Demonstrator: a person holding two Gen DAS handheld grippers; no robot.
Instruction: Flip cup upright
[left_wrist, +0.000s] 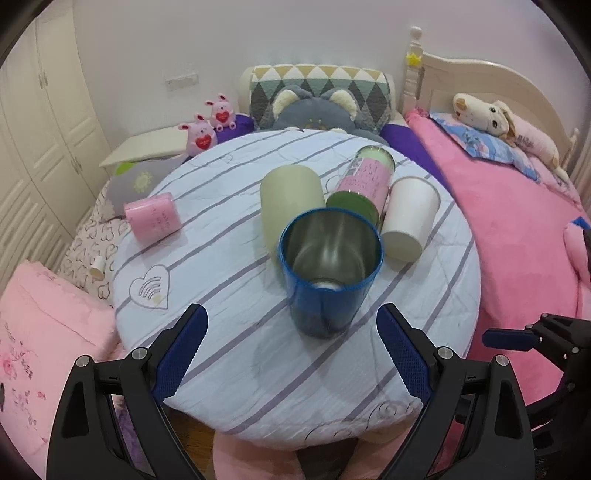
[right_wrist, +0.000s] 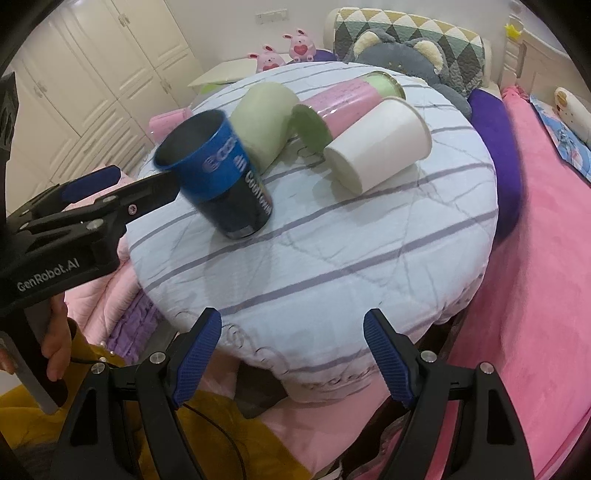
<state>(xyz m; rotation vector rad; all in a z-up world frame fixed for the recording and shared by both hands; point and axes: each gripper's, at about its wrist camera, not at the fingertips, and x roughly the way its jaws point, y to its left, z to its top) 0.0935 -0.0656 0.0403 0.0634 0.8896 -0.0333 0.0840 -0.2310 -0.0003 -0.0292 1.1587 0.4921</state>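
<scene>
A blue and black cup (left_wrist: 327, 271) stands tilted on the round striped table (left_wrist: 229, 354), its open mouth up and leaning toward me; in the right wrist view the blue cup (right_wrist: 225, 173) leans left and looks blurred. My left gripper (left_wrist: 291, 354) is open just in front of it, not touching; it also shows in the right wrist view (right_wrist: 129, 192) beside the cup's rim. My right gripper (right_wrist: 291, 354) is open and empty at the table's near edge. A pale green cup (left_wrist: 291, 199), a pink and green tumbler (left_wrist: 364, 182) and a white cup (left_wrist: 408, 218) lie on their sides behind.
A pink cup (left_wrist: 153, 218) lies at the table's left edge. A pink bed (left_wrist: 517, 236) with soft toys lies to the right, a pink quilt (left_wrist: 44, 332) to the left, and a grey plush cushion (left_wrist: 317, 114) behind the table.
</scene>
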